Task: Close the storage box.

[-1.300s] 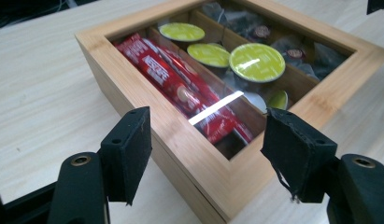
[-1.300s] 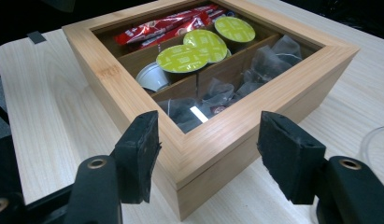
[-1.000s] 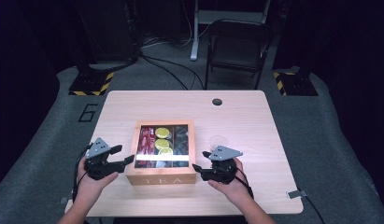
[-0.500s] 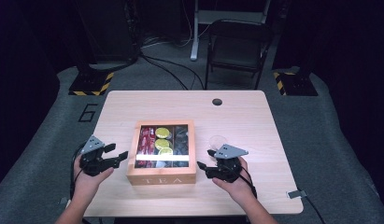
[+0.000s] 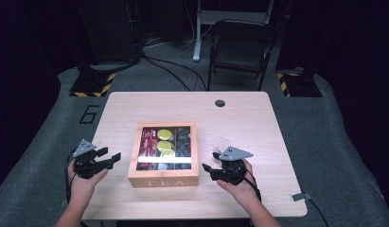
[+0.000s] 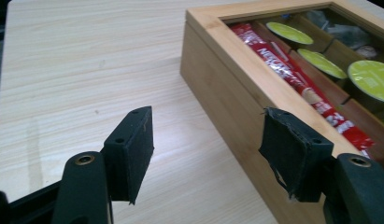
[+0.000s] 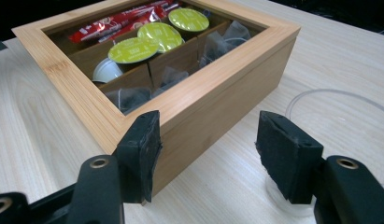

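A wooden tea box (image 5: 163, 178) with a window lid sits at the table's middle front. Through the window show red sachets (image 6: 297, 77), lime-topped capsules (image 7: 133, 49) and dark tea bags (image 7: 224, 35). My left gripper (image 5: 112, 158) hovers open a little left of the box, and in the left gripper view my left gripper (image 6: 208, 126) has the box's near left corner by its right jaw, with no contact. My right gripper (image 5: 207, 169) stands open just right of the box. In the right gripper view my right gripper (image 7: 210, 123) faces the box's side wall (image 7: 217, 116) without touching it.
A clear glass (image 5: 220, 143) stands on the table (image 5: 244, 118) close behind the right gripper, and its rim (image 7: 339, 95) shows by the right jaw. A round cable hole (image 5: 220, 103) lies at the back. A folding chair (image 5: 239, 47) stands beyond the table.
My left gripper has drawn back leftward from the box's left side and sunk a little. The right gripper has stayed in place by the box.
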Demonstrator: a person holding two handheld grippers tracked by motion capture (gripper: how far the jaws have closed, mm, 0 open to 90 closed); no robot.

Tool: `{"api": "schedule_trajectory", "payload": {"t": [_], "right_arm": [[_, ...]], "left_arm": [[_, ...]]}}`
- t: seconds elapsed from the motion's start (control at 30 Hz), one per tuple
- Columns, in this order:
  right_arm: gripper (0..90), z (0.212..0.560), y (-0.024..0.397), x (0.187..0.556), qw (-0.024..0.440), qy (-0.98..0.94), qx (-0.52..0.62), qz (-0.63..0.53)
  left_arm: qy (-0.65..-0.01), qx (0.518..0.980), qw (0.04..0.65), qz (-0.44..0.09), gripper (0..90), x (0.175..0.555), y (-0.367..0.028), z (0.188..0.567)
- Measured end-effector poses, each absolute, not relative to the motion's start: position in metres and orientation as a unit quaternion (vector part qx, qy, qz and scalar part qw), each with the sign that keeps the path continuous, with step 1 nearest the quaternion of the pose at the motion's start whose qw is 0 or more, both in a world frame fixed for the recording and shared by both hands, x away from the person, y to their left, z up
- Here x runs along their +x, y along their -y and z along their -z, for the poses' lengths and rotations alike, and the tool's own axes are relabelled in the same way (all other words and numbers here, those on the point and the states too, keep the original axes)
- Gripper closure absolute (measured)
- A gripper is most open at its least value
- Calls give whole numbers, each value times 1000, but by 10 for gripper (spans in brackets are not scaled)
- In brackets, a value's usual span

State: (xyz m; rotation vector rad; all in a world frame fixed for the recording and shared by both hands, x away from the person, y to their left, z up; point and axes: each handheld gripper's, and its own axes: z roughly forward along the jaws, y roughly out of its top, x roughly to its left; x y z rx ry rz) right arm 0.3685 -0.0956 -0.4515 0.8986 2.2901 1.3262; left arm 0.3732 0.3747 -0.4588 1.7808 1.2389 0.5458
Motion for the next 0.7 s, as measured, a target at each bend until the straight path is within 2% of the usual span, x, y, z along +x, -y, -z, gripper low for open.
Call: {"api": "schedule_trajectory", "payload": {"t": [0.7], "right_arm": [[405,469,93,366,175,-818,321,-444]], "left_arm": [[-508,723,420,-210,354,384,-381,481]]}}
